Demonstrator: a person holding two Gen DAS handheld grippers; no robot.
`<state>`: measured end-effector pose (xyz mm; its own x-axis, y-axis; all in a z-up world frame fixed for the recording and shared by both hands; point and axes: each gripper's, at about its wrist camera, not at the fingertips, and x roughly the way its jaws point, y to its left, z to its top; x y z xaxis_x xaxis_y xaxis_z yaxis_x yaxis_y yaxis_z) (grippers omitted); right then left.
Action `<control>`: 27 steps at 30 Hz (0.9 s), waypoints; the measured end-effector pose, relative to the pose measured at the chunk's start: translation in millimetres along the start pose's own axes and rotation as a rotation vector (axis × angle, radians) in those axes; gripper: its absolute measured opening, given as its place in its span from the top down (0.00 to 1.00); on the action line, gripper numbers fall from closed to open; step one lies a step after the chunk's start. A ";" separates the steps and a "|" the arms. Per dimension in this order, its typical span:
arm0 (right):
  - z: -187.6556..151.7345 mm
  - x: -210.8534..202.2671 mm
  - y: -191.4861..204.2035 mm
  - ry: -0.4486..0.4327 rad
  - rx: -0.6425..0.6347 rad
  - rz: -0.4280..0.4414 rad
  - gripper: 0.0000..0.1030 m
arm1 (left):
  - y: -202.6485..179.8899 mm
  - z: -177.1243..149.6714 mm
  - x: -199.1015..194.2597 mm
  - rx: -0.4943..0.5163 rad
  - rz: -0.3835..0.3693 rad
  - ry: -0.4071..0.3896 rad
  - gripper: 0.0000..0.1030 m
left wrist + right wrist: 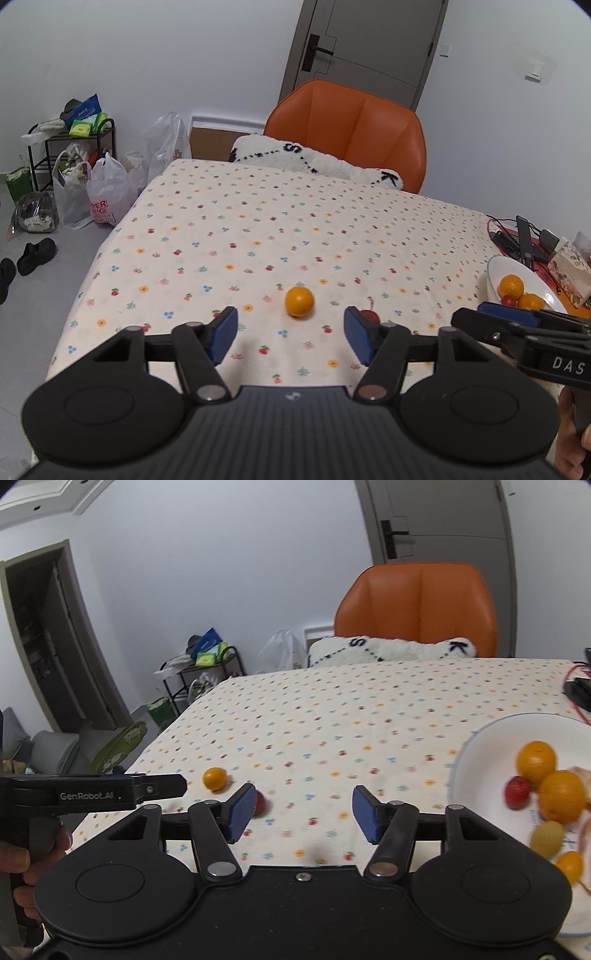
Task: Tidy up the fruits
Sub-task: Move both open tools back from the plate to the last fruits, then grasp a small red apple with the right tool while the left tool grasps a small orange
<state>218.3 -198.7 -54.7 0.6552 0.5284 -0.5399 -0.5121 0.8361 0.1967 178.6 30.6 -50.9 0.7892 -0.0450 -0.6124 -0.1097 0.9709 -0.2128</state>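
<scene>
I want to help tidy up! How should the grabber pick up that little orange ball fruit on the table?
Squeeze the small orange fruit across its round middle, probably coming from the near side with the open left gripper, one finger on each side. It is a smooth ball lying free on the tablecloth, so it may roll; close gently.

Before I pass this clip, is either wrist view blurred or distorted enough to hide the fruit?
Left wrist view: sharp, even indoor light; the loose orange reads cleanly, though fisheye bends the table edges. Right wrist view: the white bowl and its fruit are smeared at the right edge, yet countable; the orange stays recognisable.
</scene>
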 end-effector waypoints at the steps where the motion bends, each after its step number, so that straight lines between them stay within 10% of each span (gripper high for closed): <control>1: 0.6 3.3 3.0 0.006 -0.004 0.005 0.48 | 2.5 0.2 0.9 -0.005 -0.005 0.004 0.42; 20: 0.7 61.3 37.2 0.114 -0.071 0.047 0.57 | 27.4 5.7 23.2 -0.031 -0.046 0.028 0.53; 27: -0.4 72.5 44.0 0.133 -0.124 0.038 0.76 | 27.4 9.2 35.5 -0.029 -0.063 0.044 0.59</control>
<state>243.1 -123.6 -85.6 0.5591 0.5279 -0.6394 -0.6049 0.7871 0.1208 209.2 57.8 -71.5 0.7676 -0.1164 -0.6302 -0.0788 0.9588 -0.2730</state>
